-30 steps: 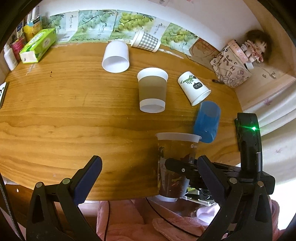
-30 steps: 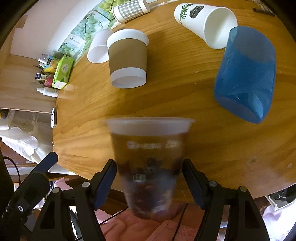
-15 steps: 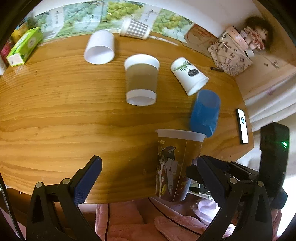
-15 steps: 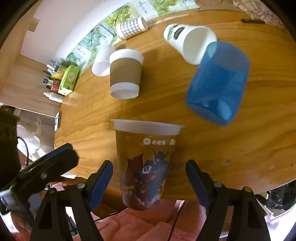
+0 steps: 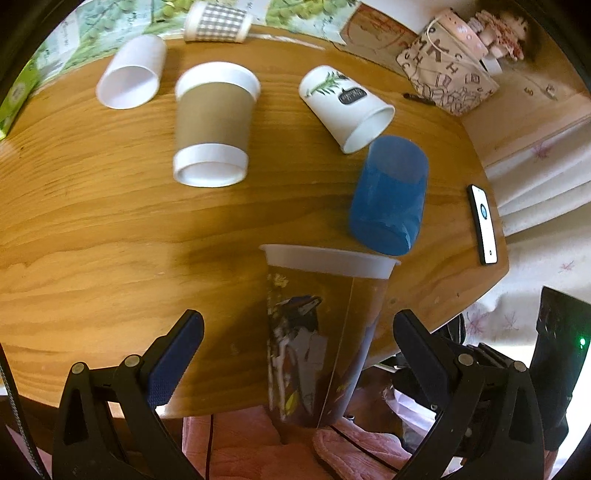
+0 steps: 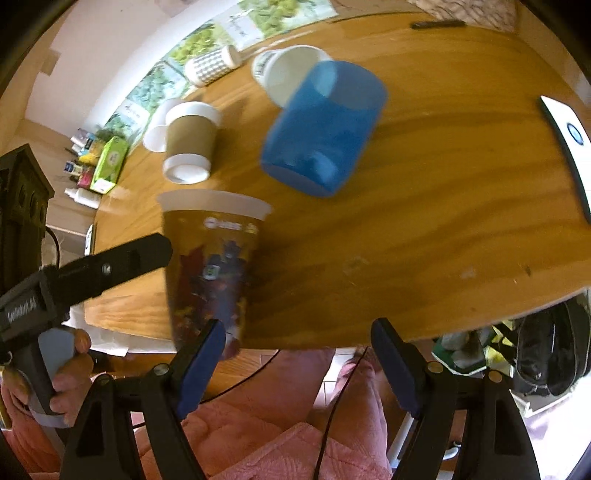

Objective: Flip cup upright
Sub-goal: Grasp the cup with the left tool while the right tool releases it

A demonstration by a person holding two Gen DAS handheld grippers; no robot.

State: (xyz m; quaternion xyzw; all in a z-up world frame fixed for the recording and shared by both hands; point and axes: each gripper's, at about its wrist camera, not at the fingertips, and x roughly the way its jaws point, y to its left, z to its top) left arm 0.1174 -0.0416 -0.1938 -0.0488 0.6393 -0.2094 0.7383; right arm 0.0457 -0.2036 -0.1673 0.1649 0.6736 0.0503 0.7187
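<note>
A clear printed plastic cup [image 5: 317,332] stands upright, rim up, at the table's near edge; it also shows in the right wrist view [image 6: 212,269]. My left gripper [image 5: 295,343] is open, its fingers on either side of the cup and apart from it. My right gripper [image 6: 295,354] is open and empty, to the right of the cup. A blue cup [image 5: 388,195] lies on its side behind it, also in the right wrist view [image 6: 321,125].
Lying on the wooden table [image 5: 92,221]: a brown-sleeved paper cup [image 5: 212,125], a white cup [image 5: 131,77], a leaf-print cup [image 5: 345,107], a checked cup [image 5: 214,22]. A phone [image 5: 482,229] lies at the right edge. A patterned bag [image 5: 447,77] stands far right.
My right gripper has let go of the printed cup and shifted right. The cup now stands on the table. My left gripper has moved in around it.
</note>
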